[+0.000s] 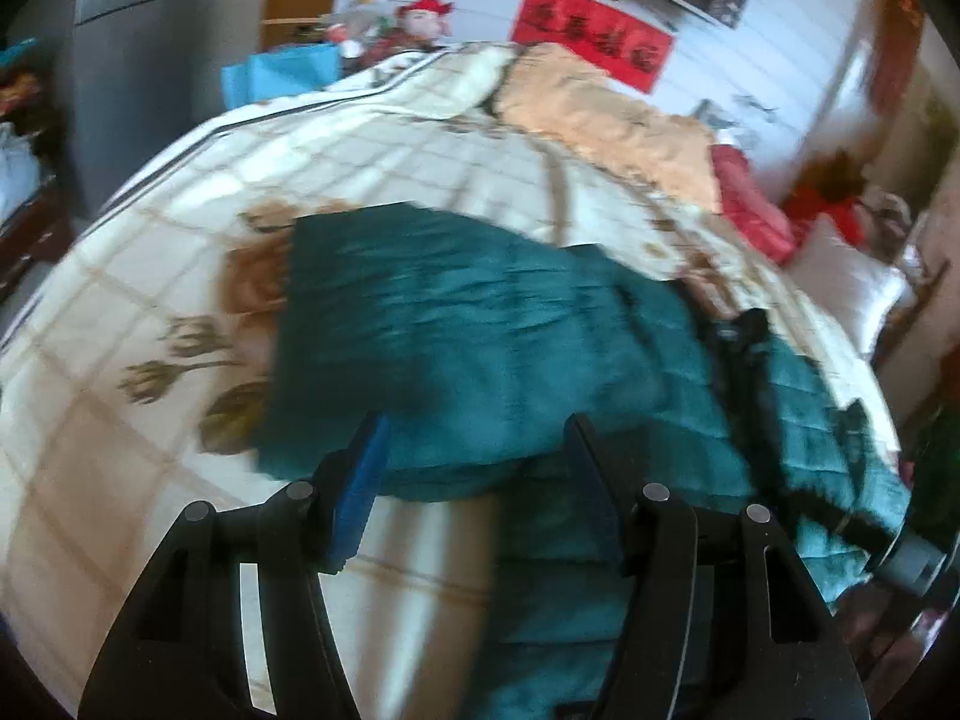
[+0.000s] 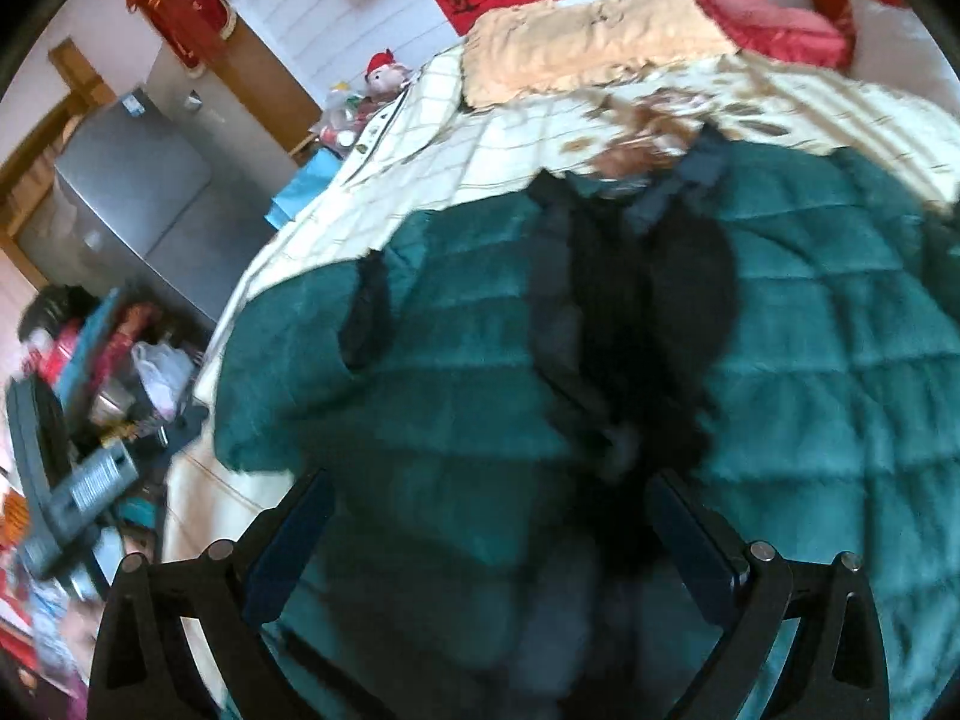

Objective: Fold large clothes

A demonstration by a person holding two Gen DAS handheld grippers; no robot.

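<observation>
While the teal quilted jacket (image 1: pixel 492 324) lies spread on the bed's cream checked quilt (image 1: pixel 336 156), partly doubled over with its black lining (image 2: pixel 630 312) showing along the middle, we have both tools above it and neither holding it; the left tongs (image 1: pixel 474 468) stand released, jaws apart over the folded near edge with nothing pressed between the blue pads, and the right tongs (image 2: pixel 486 534) are likewise spread wide, hovering over the dark centre seam without a grip.

We judge the step in hand to be choosing the next pair of pinch points for another fold; to do it well, we should take the cloth at matching spots on one edge, the left tongs at the near folded hem and the right tongs at the edge beside the lining, so the panel lifts level rather than twisting; the padding looks thick and springy, so we should bite deep enough to catch both layers, or the top one alone will slide off; we should lift only enough to clear the lower layer, carry across together, and lay the edge down square.

Both views are blurred, so we cannot tell exactly where sleeve ends and body begins; we should confirm that before closing.
</observation>
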